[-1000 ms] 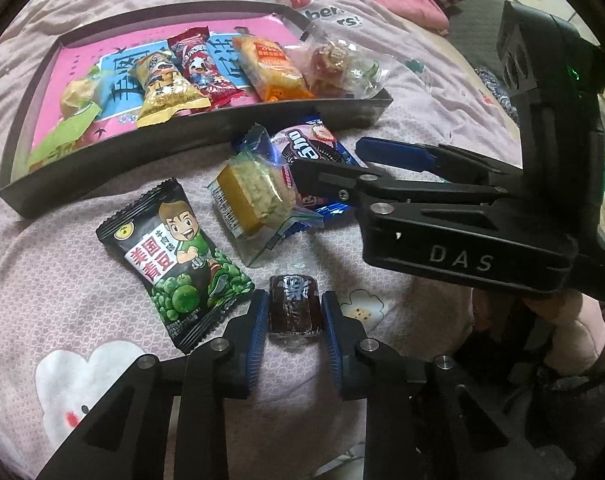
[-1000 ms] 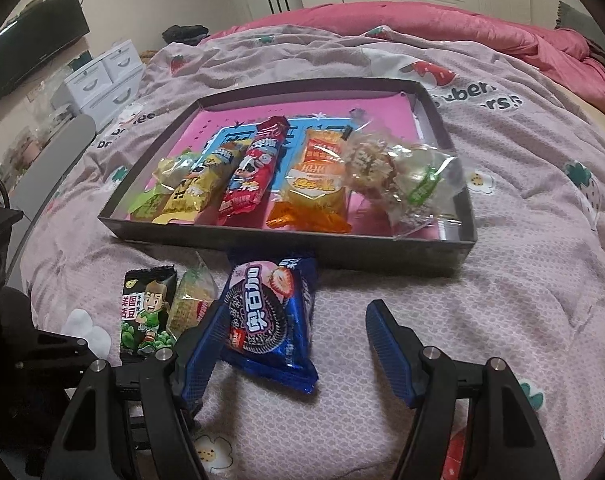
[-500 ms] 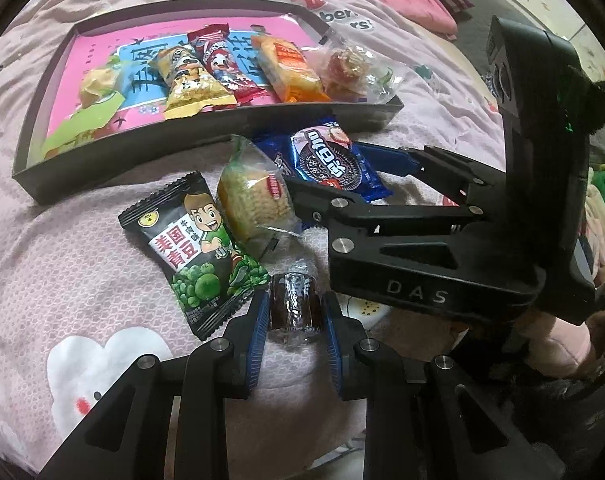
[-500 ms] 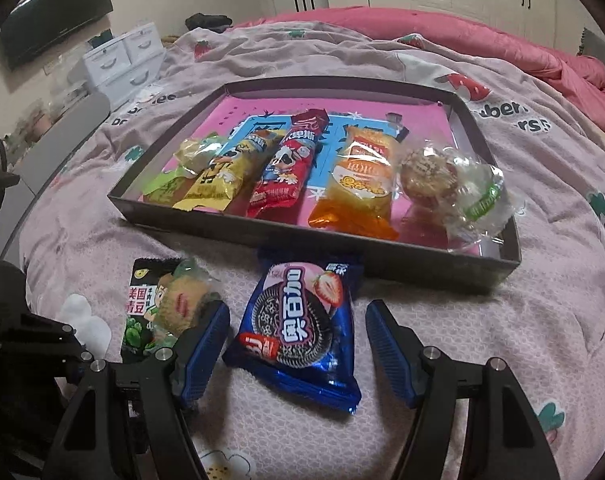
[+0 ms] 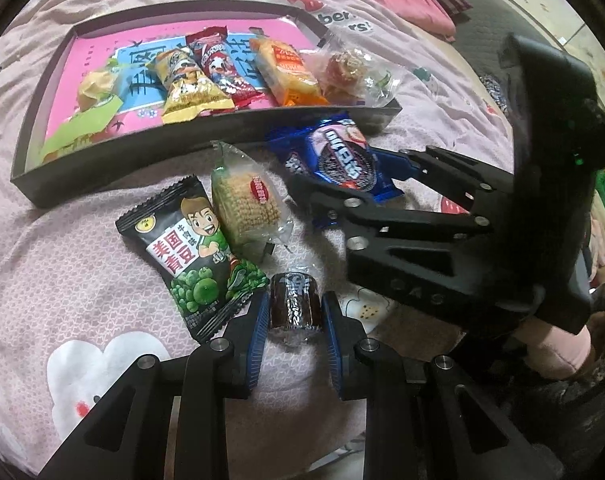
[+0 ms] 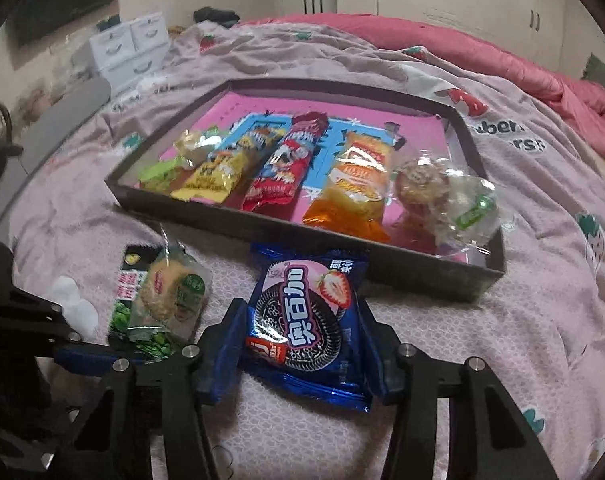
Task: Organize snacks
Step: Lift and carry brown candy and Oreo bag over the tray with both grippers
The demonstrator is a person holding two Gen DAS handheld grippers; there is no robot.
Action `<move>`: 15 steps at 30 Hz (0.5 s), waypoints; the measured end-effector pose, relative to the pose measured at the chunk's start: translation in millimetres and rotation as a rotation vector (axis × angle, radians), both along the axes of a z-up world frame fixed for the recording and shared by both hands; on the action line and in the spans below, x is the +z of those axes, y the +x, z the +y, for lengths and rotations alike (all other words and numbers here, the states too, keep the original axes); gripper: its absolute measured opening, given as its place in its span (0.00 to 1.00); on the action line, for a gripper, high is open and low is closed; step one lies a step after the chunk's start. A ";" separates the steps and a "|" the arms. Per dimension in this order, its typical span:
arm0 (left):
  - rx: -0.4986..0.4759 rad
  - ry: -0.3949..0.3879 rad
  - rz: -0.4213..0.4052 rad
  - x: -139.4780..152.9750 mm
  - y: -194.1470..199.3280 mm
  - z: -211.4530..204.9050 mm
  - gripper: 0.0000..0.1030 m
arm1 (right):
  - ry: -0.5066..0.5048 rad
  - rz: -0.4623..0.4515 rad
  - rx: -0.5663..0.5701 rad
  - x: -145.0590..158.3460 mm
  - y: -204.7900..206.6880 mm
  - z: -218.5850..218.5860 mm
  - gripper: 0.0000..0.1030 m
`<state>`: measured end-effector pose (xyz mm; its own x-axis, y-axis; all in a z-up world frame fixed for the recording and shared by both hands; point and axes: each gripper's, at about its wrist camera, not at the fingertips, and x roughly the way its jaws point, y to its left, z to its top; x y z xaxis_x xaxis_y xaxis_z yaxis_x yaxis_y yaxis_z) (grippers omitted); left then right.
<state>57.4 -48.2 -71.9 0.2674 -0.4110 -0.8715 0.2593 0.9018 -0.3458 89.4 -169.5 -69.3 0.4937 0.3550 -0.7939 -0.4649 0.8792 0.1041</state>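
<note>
A small dark brown wrapped candy (image 5: 295,300) lies on the pink bedspread, and my left gripper (image 5: 295,316) is shut on it. A blue cookie packet (image 6: 306,316) with a strawberry picture lies just in front of the dark tray (image 6: 342,256). My right gripper (image 6: 302,344) is closing on this packet, its blue pads at both side edges. In the left wrist view the same packet (image 5: 338,156) sits between the right gripper's fingers (image 5: 386,160). The tray (image 5: 182,148) holds several wrapped snacks in a row.
A black and green pea packet (image 5: 190,248) and a clear-wrapped yellow cracker (image 5: 246,200) lie side by side left of the candy. Both also show in the right wrist view, pea packet (image 6: 130,292) and cracker (image 6: 170,292). A pink quilt (image 6: 502,64) lies behind the tray.
The right gripper's jaws have narrowed from wide apart to the cookie packet's edges, and the packet now sits straight between them. The left gripper still holds the brown candy.
</note>
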 end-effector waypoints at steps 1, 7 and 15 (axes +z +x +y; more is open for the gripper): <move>0.000 -0.001 -0.003 1.3 -0.3 0.5 0.27 | 0.020 -0.004 -0.008 3.7 -1.8 -4.2 0.50; -0.003 -0.014 -0.040 14.9 -2.9 0.7 0.27 | 0.114 -0.046 -0.038 25.2 -7.7 -20.6 0.50; -0.022 0.000 -0.049 17.5 -4.8 -1.5 0.26 | 0.157 -0.060 -0.064 32.0 -5.3 -28.1 0.50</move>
<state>52.6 -49.7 -54.4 0.3004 -0.4171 -0.8578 0.2957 0.8957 -0.3320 84.1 -197.6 -37.3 0.5642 0.4385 -0.6996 -0.4181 0.8824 0.2159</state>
